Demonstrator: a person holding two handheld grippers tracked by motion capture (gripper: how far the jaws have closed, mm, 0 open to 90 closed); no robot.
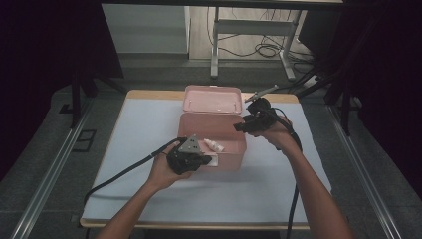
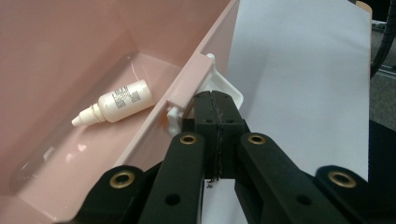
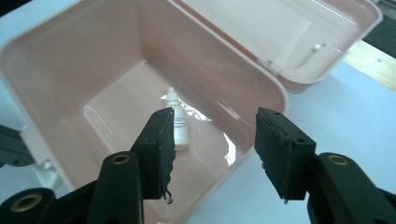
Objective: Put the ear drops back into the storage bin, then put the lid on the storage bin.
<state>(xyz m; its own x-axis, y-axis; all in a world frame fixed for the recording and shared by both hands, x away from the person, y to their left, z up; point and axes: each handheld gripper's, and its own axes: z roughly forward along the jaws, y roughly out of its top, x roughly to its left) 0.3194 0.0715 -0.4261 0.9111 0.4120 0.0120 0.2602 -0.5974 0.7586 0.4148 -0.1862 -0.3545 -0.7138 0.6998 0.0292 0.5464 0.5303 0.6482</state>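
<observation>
1. Left gripper point(image 1: 199, 160): jaws fully closed, pad against pad, clamped on the edge of the white latch tab point(image 2: 229, 91) at the front wall of the pink box point(image 1: 234, 149). The left gripper view shows this grip close up; in the high view the gripper's body and the hand hide the tab.
2. Right gripper point(image 1: 238, 127): jaws standing wide apart with nothing between them, hovering above the box's right rim. No earlier state recorded here.
3. Pink box, one: open, rectangular, standing near the middle of the table; its walls are bare inside.
4. Lid point(image 1: 213, 99), one: hinged at the box's far edge and laid back flat behind it. The right gripper view shows the hinge clip and the lid's hollow inner side point(image 3: 299, 32), which the high view gives only as a pale slab.
5. Small white dropper bottle point(image 3: 178, 122), one: lying on its side on the box floor, apart from the walls. The left gripper view shows printed text on its label and the narrow nozzle cap point(image 2: 84, 119); the other views show neither clearly.
6. White table cover point(image 1: 149, 129): lies under the box; wooden table edge showing behind the lid.
7. Slim metal tool point(image 1: 260, 93), one: on the table behind the box's right side, just beyond the right gripper; kind not discernible.
</observation>
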